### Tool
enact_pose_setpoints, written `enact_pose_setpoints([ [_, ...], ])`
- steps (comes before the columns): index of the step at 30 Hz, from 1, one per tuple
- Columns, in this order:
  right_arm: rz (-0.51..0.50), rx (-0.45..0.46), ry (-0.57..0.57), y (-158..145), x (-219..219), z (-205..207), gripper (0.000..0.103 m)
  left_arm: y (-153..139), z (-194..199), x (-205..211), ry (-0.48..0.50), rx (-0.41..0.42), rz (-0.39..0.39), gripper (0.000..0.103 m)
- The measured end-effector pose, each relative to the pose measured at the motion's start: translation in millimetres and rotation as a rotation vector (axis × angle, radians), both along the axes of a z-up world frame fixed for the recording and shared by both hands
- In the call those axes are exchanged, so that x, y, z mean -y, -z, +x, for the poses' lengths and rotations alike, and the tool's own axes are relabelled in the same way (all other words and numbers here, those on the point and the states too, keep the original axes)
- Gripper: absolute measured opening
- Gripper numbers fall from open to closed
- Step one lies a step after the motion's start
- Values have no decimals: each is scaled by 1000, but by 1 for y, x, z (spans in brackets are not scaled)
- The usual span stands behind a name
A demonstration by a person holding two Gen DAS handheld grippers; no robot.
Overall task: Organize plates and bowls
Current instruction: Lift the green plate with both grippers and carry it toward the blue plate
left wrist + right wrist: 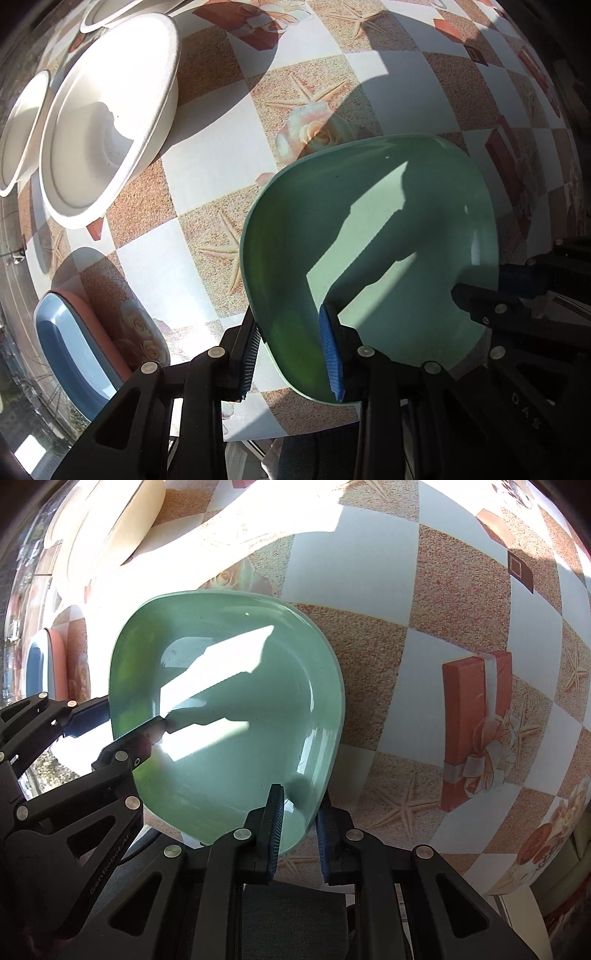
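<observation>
A pale green plate (388,221) with rounded corners hangs over the near part of the table, held from both sides. My left gripper (291,354) is shut on its left rim, one blue pad under the edge and one inside the dish. From the other side my right gripper (299,830) is shut on the green plate (240,701) at its near right rim. Each gripper shows in the other's view: the right gripper (480,282) at the plate's far side, the left gripper (135,716) at the left edge.
A large white bowl (107,122) and two more white bowls (18,129) stand at the far left. A blue plate (74,350) lies on a pink plate (105,325) at the near left. The checkered tablecloth (207,162) lies between them. The table's front edge runs just below the grippers.
</observation>
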State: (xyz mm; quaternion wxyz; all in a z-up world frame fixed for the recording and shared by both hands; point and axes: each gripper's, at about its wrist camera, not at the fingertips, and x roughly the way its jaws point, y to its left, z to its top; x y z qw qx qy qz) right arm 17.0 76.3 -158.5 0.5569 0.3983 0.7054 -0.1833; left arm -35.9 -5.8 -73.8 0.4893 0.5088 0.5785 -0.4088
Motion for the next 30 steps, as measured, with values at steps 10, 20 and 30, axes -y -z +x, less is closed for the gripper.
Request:
enact_pose_setpoints([
  [10,-15,44,-66,-15,-9,39,19,-10,56,-57,-54,14,11,35],
  [20,-31,124,-146,-43,-8,87,19,-44,119,-112,-211,82,-48,35],
  [30,-11,182,-232,-52,-22,131,19,-71,154,-113,-364,166,-54,35],
])
